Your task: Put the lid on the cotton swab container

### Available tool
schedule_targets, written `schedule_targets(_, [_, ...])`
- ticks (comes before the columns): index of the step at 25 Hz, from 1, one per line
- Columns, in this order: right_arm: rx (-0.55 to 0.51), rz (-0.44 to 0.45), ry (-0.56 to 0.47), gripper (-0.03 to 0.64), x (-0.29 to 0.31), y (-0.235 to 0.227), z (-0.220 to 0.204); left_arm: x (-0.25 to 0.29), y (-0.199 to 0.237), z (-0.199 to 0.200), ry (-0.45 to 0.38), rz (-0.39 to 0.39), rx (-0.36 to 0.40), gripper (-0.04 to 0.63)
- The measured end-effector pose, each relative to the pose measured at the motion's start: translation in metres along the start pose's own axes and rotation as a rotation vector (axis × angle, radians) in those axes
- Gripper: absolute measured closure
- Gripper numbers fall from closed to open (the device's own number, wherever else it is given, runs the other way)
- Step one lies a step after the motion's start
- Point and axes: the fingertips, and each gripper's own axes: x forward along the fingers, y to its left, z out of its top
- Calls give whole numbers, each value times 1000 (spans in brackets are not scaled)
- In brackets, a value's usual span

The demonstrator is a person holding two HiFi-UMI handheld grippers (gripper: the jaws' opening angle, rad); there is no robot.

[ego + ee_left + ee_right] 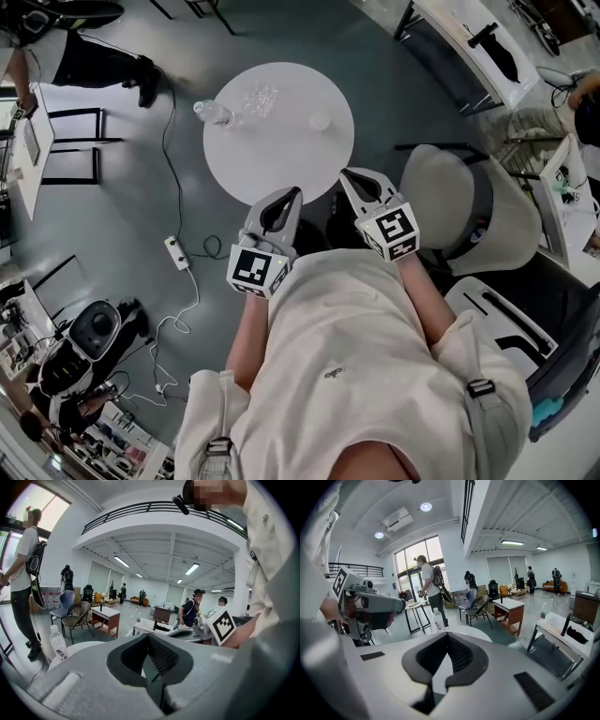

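On the round white table (281, 150) lies a small clear container (260, 97) with pale contents, too small to make out. A small round clear lid (320, 121) rests apart from it to the right. My left gripper (293, 193) hovers over the table's near edge, its jaws together with nothing between them. My right gripper (349, 174) hangs beside it at the near right edge, jaws likewise closed and empty. Neither gripper view shows the container or the lid. The left gripper view catches the right gripper's marker cube (220, 624).
A clear water bottle (214, 113) lies at the table's left edge. A pale round-backed chair (469, 211) stands close at the right. A power strip (177, 253) and cables lie on the grey floor at the left. Several people stand around the room.
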Motion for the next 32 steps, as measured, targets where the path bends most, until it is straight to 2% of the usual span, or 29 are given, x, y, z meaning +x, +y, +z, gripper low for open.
schedule_targets(10, [-8, -55, -22, 609, -6, 43, 7, -45, 10, -9, -24, -51, 8, 584])
schedule_targets(23, [-9, -178, -79, 609, -66, 163, 3, -153, 2, -45, -49, -154, 43, 584])
schedule_targets(28, [-7, -230, -109, 609, -104, 195, 0, -176, -20, -58, -42, -215, 65, 584])
schedule_targets(32, [12, -288, -114, 609, -114, 216, -4, -188, -21, -62, -30, -281, 82, 584])
